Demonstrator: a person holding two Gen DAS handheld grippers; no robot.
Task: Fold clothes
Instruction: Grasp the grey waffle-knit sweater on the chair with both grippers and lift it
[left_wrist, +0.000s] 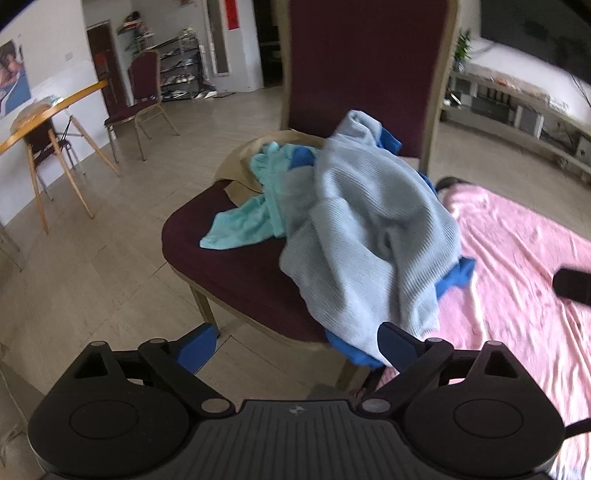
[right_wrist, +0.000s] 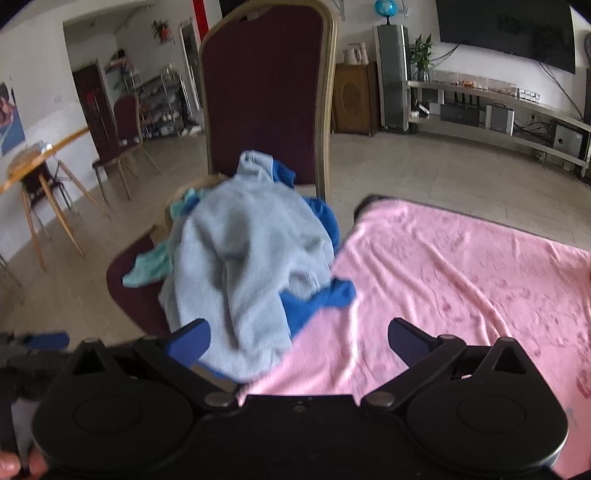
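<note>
**Clothes heaped on the chair, both claws spread and empty**

A pink blanket (right_wrist: 461, 266) covers the flat surface on the right of the scene and reaches from the near edge to a dark border at the far side. It is wrinkled and nothing lies on its open part. To its left stands a maroon chair (left_wrist: 236, 266) with a gold frame, its tall back rising at the far side of the seat.

On the seat lies a loose pile of clothes. The largest piece is a light blue knit sweater (left_wrist: 369, 229), bunched on top, with its near end hanging over the seat's front edge beside the blanket. Under it a bright blue garment (right_wrist: 317, 299) pokes out on the right, one corner resting on the pink blanket, and again at the far side against the chair back. A mint green garment (left_wrist: 236, 225) lies at the left of the pile, spread flat onto the bare seat. A tan cloth (left_wrist: 240, 166) lies beneath the pile's far-left side.

The left gripper (left_wrist: 297, 345) hovers near the chair's front edge, its blue pads wide apart and holding nothing. The right gripper (right_wrist: 299, 341) hovers over the near end of the sweater and the blanket's edge, also spread wide and empty.
</note>
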